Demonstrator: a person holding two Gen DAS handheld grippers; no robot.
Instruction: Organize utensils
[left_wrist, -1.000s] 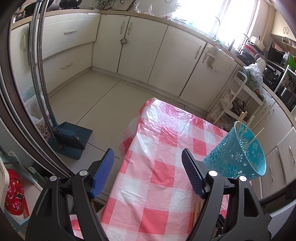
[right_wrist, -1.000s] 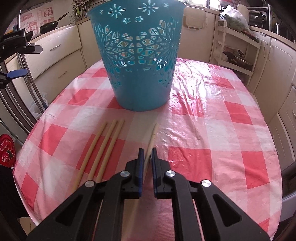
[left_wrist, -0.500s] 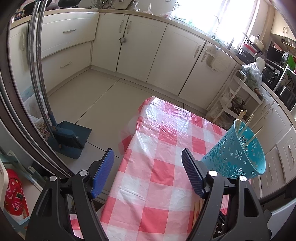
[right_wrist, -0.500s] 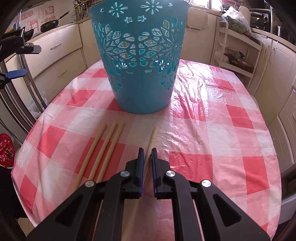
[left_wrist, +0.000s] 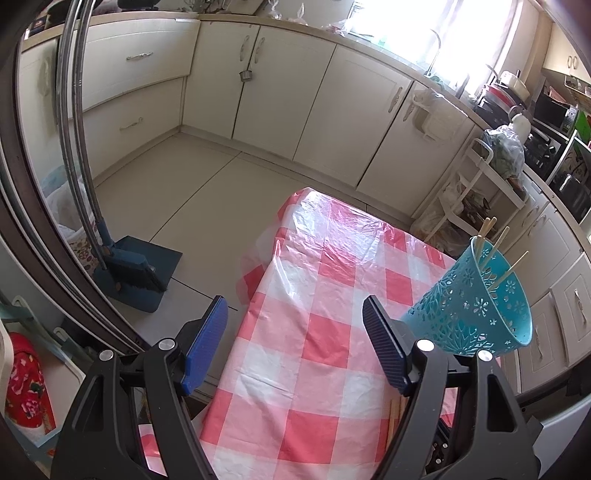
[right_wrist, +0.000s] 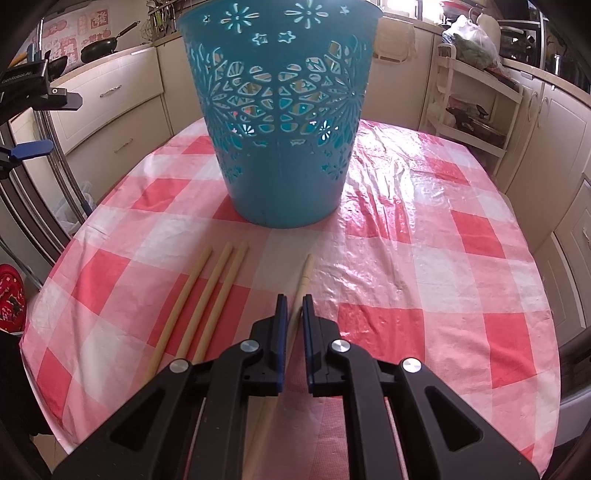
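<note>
A teal cut-out basket (right_wrist: 284, 147) stands upright on the red-and-white checked tablecloth (right_wrist: 443, 266). In the left wrist view the basket (left_wrist: 469, 306) holds several wooden chopsticks (left_wrist: 496, 240) that stick out of its rim. Three more chopsticks (right_wrist: 207, 291) lie side by side on the cloth in front of it. My right gripper (right_wrist: 294, 299) is shut on a fourth chopstick (right_wrist: 304, 269), whose tip points toward the basket. My left gripper (left_wrist: 295, 306) is open with nothing between its fingers, over the table's left edge.
A blue broom and dustpan (left_wrist: 129, 269) stand on the floor left of the table. Cream cabinets (left_wrist: 280, 92) line the walls. A white shelf trolley (left_wrist: 476, 184) with bags stands beyond the table's far right corner.
</note>
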